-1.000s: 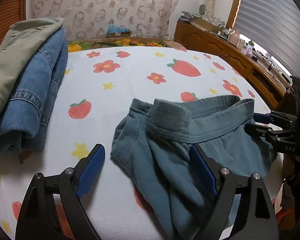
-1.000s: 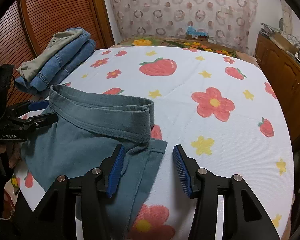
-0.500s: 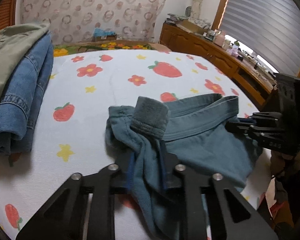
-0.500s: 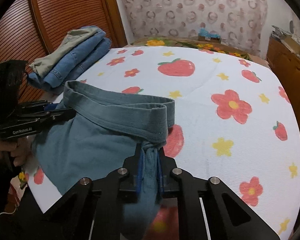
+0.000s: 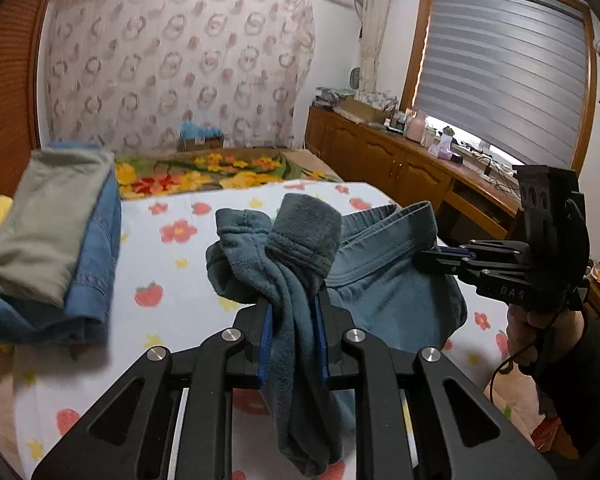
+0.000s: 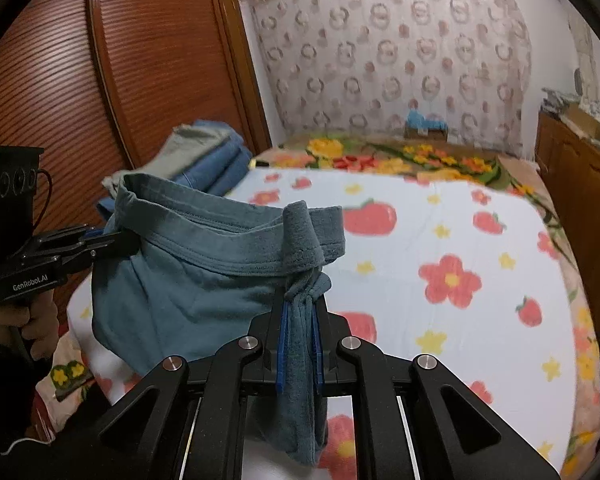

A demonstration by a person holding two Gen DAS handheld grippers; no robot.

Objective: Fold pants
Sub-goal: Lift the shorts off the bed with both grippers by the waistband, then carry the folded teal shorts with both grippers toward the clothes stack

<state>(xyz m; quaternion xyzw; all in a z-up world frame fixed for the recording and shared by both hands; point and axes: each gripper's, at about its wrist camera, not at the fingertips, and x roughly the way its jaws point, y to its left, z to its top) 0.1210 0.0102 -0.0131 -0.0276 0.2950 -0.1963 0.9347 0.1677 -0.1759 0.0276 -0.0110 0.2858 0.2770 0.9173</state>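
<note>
Right now I am holding the teal pants (image 5: 384, 280) up off the bed (image 6: 440, 320) with both hands, and each pair of fingers is clamped on a bunch of the cloth near the waistband. In my left gripper (image 5: 294, 336) the fingers have just been closing, and a thick twisted rope of fabric is pinched between the blue pads and hanging down below them. In my right gripper (image 6: 300, 336) the fingers have also just been closing, on a narrower gathered strip at the other end of the waistband (image 6: 236, 240). The band is stretching between my two grips, while the rest of the garment is sagging toward the strawberry-and-flower bedspread near its front edge. What I am worrying about is the bunching: on the left I seem to be gripping several layers at once, and one cuff-like flap is sticking up above the fingers, so shaking the pants out flat may leave a leg twisted inside. If I am pulling my hands apart too hard, the thinner right-hand strip could slide out of the pads. The folded stack of jeans (image 5: 96, 264) lies just beside my left hand, and a wide swing could knock it.
</note>
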